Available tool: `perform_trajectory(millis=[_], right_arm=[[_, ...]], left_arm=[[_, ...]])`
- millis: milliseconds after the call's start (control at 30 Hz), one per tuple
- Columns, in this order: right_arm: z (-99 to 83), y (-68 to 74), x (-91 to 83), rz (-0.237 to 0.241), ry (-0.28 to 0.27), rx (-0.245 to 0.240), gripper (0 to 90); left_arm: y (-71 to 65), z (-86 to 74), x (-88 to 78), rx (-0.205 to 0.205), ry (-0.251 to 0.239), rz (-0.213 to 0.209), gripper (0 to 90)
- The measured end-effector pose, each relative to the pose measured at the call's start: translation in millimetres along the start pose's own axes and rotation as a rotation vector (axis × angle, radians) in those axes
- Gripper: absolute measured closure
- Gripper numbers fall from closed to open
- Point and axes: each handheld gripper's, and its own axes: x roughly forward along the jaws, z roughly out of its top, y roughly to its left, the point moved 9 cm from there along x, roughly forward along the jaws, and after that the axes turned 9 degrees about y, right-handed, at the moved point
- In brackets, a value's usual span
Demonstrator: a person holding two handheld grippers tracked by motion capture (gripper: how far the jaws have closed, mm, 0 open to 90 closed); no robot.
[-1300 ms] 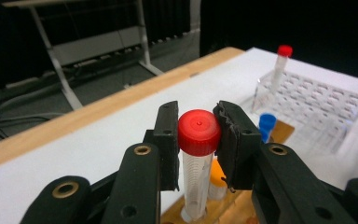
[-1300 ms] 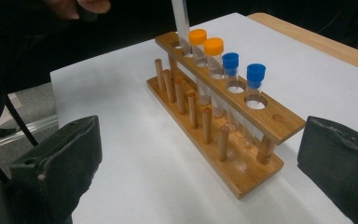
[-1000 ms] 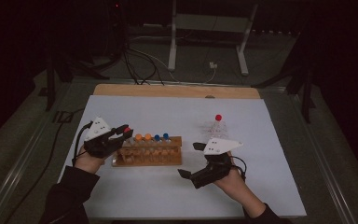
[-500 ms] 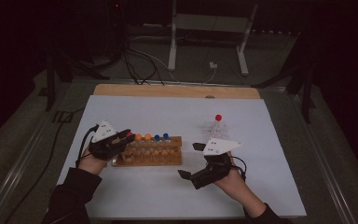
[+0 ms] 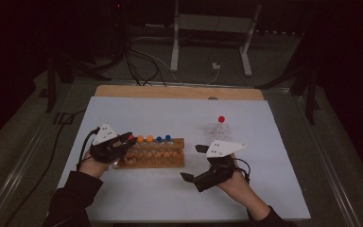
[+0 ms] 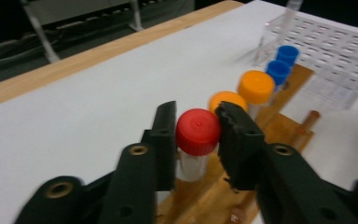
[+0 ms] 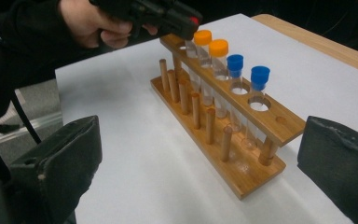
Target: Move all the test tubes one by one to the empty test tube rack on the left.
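The left gripper (image 6: pixel 196 135) has just been opening; the red-capped tube (image 6: pixel 197 133) sits between its loosened jaws, in the rack (image 6: pixel 279 128).

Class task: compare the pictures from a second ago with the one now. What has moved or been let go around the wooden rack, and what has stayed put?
The left hand-held gripper has just been opening its jaws; the red-capped tube stands between them in the wooden rack, with a gap at least at one jaw. The hand barely shifted. The right hand-held gripper stays open and still. The orange-capped and blue-capped tubes are unmoved.
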Motion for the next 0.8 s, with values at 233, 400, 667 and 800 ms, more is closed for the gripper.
perform_trajectory(millis=[233, 400, 667, 800], right_arm=[[1.9, -7.4, -7.0, -0.022, -0.016, 0.006, 0.0], [3.6, -17.2, -13.8, -0.050, -0.038, 0.017, 0.0], [1.5, -46.6, -29.2, -0.137, -0.060, 0.048, 0.0], [-1.5, -63.1, -36.9, -0.166, -0.077, 0.077, 0.0]], left_arm=[[-2.9, 3.4, -14.7, -0.003, -0.021, -0.016, 38.3], [-15.8, 8.5, -25.3, -0.004, -0.035, -0.078, 16.2], [-38.0, 8.8, -34.6, 0.030, -0.038, -0.166, 4.6], [-44.5, 8.7, -41.6, 0.042, -0.059, -0.206, 2.4]])
